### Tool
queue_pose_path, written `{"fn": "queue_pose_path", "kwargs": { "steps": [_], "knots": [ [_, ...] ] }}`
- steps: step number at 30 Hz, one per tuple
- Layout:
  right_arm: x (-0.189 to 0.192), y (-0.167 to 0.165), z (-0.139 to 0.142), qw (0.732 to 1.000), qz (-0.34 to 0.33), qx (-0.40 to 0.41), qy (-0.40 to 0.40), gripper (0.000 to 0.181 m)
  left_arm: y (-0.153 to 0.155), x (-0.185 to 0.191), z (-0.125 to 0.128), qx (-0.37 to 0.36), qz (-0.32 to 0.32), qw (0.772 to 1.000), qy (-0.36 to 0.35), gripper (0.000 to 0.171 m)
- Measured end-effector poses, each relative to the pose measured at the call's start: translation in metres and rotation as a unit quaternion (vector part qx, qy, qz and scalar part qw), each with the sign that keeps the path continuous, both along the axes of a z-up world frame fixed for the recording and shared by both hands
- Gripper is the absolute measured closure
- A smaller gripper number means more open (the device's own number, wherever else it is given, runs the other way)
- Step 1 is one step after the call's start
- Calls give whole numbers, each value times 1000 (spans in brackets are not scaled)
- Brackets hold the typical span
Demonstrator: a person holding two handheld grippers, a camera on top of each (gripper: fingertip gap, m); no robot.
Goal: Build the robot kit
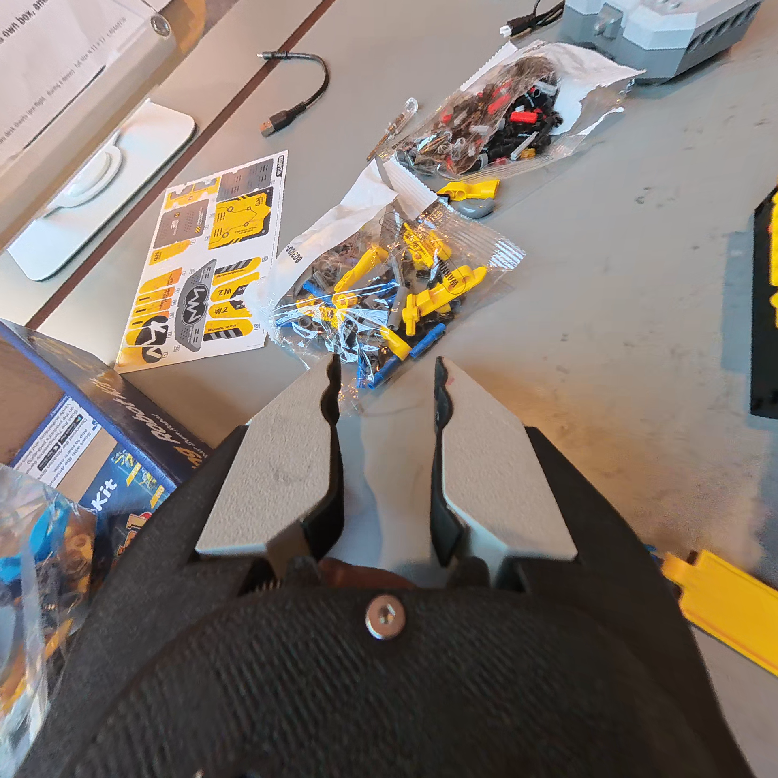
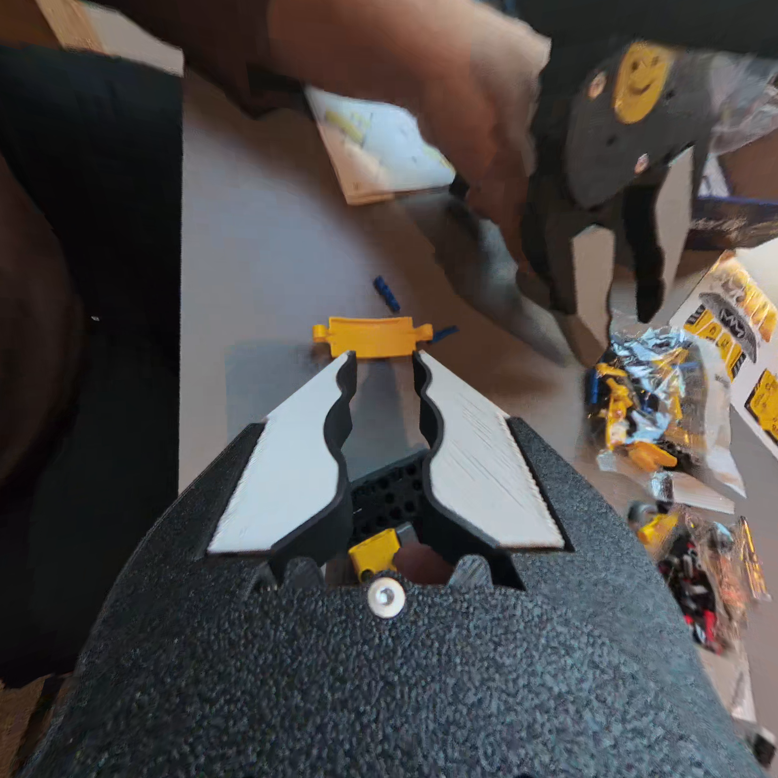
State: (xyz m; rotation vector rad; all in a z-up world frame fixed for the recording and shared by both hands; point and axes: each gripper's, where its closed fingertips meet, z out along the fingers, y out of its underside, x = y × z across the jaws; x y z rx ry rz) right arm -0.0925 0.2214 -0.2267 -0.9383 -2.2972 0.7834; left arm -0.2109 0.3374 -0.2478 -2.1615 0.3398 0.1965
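1. Your left gripper (image 1: 385, 362) hangs over the grey table (image 1: 589, 337), jaws apart and empty, tips at the edge of a clear bag of yellow and blue parts (image 1: 379, 294).
2. Your right gripper (image 2: 384, 355), jaws apart and holding nothing, points at a yellow panel piece (image 2: 372, 337) lying flat just beyond its tips.

Sticker sheet (image 1: 202, 269), parts bags (image 1: 379, 294), cable (image 1: 294, 92) on table (image 1: 589, 337).

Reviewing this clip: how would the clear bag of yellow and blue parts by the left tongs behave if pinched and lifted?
The clear bag is thin crinkled film, so it would probably sag and feel slippery. Its loose yellow and blue pieces would likely shift toward the low end. The left tongs, open at its edge, might catch film only.
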Motion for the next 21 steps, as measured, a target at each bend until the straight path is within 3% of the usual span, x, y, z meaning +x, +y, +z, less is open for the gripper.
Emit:
{"fn": "queue_pose_path", "kwargs": {
  "steps": [5,9,12,17,21],
  "knots": [
    [11,29,-29,990,-66,124,-30,160,0,0,3,6,0,1000,6,131],
    [20,61,-34,977,-126,168,-42,166,-1,-2,4,8,2,1000,13,131],
    [16,58,-24,980,-152,125,-17,162,-1,-5,3,6,6,1000,11,131],
    [1,18,-7,988,-155,-11,20,155,0,-7,2,7,9,1000,15,131],
    [2,-7,-20,992,-127,-8,8,144,0,-8,0,4,9,1000,23,131]
  ]
}}
